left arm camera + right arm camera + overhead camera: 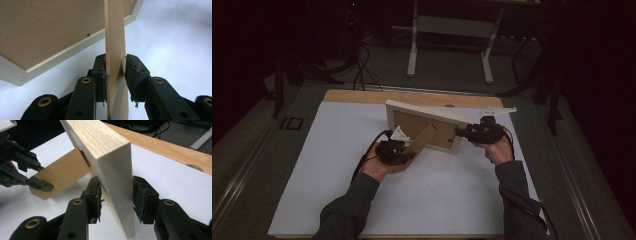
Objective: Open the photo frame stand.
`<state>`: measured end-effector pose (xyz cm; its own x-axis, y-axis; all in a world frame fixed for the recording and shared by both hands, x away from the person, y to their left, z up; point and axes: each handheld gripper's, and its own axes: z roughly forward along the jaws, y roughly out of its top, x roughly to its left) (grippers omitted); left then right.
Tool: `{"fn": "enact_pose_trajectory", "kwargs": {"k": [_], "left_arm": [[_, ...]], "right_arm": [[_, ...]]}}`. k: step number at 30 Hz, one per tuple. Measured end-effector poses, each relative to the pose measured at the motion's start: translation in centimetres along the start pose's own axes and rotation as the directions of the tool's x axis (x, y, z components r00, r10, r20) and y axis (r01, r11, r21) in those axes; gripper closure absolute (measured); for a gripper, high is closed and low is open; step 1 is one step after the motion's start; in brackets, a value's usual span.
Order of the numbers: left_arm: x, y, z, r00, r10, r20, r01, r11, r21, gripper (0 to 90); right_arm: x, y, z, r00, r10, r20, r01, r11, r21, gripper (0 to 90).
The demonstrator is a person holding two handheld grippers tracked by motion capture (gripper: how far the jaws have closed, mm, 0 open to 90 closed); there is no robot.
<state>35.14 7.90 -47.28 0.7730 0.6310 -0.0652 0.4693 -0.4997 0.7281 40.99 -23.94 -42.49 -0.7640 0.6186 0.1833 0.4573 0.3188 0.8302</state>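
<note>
Pale wooden picture frame (pixel 426 125) stood upright mid-worktop (pixel 337 165), back towards person. Left gripper (pixel 115 75) clenched on brown easel stand (pixel 115 47) at frame's back. Right gripper (pixel 117 197) straddled frame's end; right-hand jaw apart from wood, grip released.

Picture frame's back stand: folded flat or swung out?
Swung out. The stand angles away from the frame's back, its free end between the left hand-held gripper's pads.

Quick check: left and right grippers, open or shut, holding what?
Left gripper: shut on the frame's stand.
Right gripper: open, astride the picture frame edge, a gap at one pad.
</note>
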Motion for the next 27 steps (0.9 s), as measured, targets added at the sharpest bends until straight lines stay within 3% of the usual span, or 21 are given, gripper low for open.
{"fn": "enact_pose_trajectory", "kwargs": {"k": [10,27], "left_arm": [[-0.9,-0.9,-0.5,0.9994,0.015,0.031,-0.015,0.9999,-0.008,69.0],[-1.2,-2.7,-1.2,0.9977,-0.015,0.067,0.017,0.9994,-0.03,73.2]], "right_arm": [[0.6,-0.7,0.0,0.9992,-0.008,-0.039,0.009,1.0,0.002,57.2],[1.8,-1.4,0.0,0.9982,-0.032,-0.051,0.033,0.999,0.005,54.7]]}}
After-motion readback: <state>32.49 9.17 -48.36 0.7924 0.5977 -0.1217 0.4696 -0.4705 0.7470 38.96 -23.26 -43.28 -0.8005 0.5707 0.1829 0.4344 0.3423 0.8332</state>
